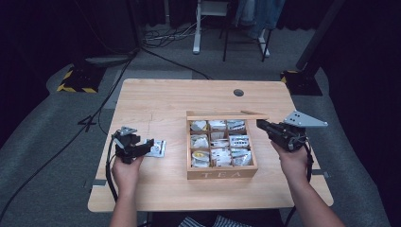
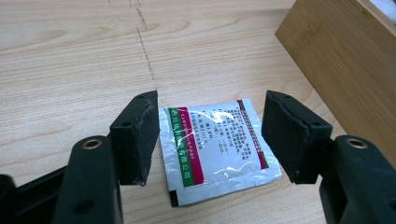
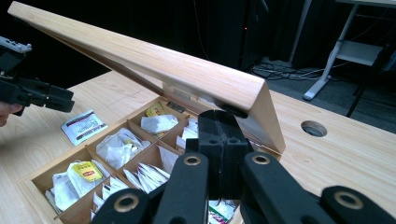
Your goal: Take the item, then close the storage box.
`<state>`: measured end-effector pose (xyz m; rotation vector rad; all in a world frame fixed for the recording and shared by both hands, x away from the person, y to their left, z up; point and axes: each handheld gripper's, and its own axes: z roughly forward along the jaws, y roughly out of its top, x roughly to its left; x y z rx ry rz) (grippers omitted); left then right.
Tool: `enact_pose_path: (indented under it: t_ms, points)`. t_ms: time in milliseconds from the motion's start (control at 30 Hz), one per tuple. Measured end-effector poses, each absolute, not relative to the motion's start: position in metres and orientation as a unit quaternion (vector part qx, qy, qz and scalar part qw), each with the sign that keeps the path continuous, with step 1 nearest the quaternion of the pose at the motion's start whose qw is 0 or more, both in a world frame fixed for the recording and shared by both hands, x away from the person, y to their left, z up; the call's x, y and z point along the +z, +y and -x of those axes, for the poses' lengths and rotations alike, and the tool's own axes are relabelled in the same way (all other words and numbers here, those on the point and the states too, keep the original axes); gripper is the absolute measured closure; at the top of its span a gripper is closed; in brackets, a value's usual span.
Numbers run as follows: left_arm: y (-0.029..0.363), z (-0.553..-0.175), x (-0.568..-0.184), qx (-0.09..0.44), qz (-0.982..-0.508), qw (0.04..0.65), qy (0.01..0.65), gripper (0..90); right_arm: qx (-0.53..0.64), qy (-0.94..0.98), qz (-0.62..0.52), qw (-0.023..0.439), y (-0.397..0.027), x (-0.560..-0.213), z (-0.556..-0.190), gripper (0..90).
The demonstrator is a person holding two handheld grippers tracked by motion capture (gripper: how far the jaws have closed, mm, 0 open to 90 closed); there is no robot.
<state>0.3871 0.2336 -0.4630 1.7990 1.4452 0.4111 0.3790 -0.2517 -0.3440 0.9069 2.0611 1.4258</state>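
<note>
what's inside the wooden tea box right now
The wooden tea box is divided into compartments holding tea bags, mostly white packets, and one with a yellow label. What lies beneath the top packets is covered.

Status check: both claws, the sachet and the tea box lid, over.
Left claw open, sachet flat on table between jaws. Right claw shut under edge of raised lid. Tea box open. Nothing blocking.

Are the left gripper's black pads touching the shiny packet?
Apart. In the left gripper view, the pads stand open with table showing beside the packet.
</note>
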Motion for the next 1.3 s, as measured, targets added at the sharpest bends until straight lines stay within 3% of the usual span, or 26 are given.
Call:
enact_pose_path:
  t_ms: [367, 700, 1100, 1300]
  points:
    - [0.225, -0.379, -0.446, 0.149, -0.713, 0.416, 0.544, 37.8, 0.519, 0.753, -0.33, 0.234, -0.251, -0.344, -0.38, 89.9]
    - [0.204, -0.352, -0.424, 0.143, -0.758, 0.412, 0.486, 37.1, 0.515, 0.754, -0.334, 0.232, -0.25, -0.344, -0.381, 89.9]
    - [0.185, -0.322, -0.432, 0.108, -0.796, 0.412, 0.429, 36.4, 0.512, 0.758, -0.332, 0.231, -0.252, -0.344, -0.379, 89.8]
    - [0.172, -0.32, -0.444, 0.093, -0.836, 0.366, 0.398, 35.4, 0.51, 0.759, -0.332, 0.232, -0.253, -0.342, -0.377, 89.9]
